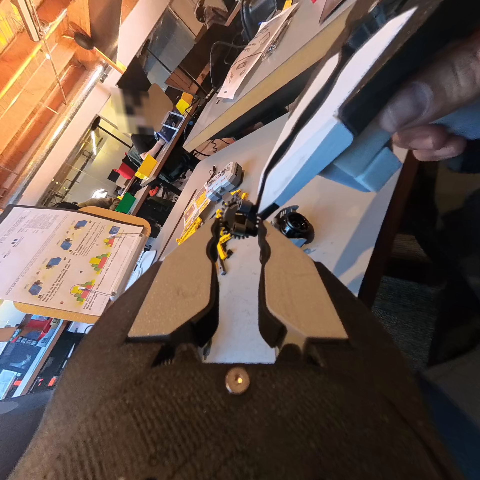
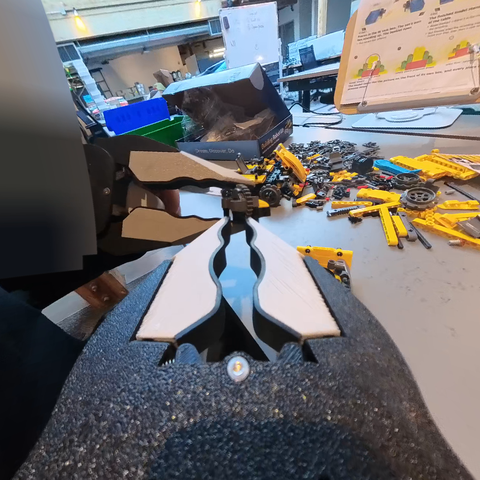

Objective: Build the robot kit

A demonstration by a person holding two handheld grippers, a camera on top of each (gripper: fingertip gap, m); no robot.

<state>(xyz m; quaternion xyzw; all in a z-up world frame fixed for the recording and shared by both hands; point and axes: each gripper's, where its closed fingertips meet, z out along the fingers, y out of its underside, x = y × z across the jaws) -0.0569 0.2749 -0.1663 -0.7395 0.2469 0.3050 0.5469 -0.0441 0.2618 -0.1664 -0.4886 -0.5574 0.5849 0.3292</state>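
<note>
A small dark grey gear assembly (image 1: 237,219) with a toothed wheel is held in the air between both grippers. My left gripper (image 1: 237,230) is shut on the gear assembly, one fingertip on each side. In the right wrist view the left gripper (image 2: 235,201) comes in from the left and clamps the gear assembly (image 2: 240,198) from above and below. My right gripper (image 2: 238,217) is shut on the black lower part of the same assembly. In the left wrist view the right gripper (image 1: 258,215) reaches in from the upper right, with a hand (image 1: 428,109) on it.
A grey table (image 2: 389,324) holds a spread of yellow and black building parts (image 2: 389,197), a yellow panel piece (image 2: 324,255) and an open dark kit box (image 2: 233,117). Blue (image 2: 135,117) and green (image 2: 155,132) bins stand behind. An instruction board (image 2: 410,52) stands at right. A black wheel (image 1: 293,228) lies near the assembly. Left and right tips are no more than a few centimetres apart.
</note>
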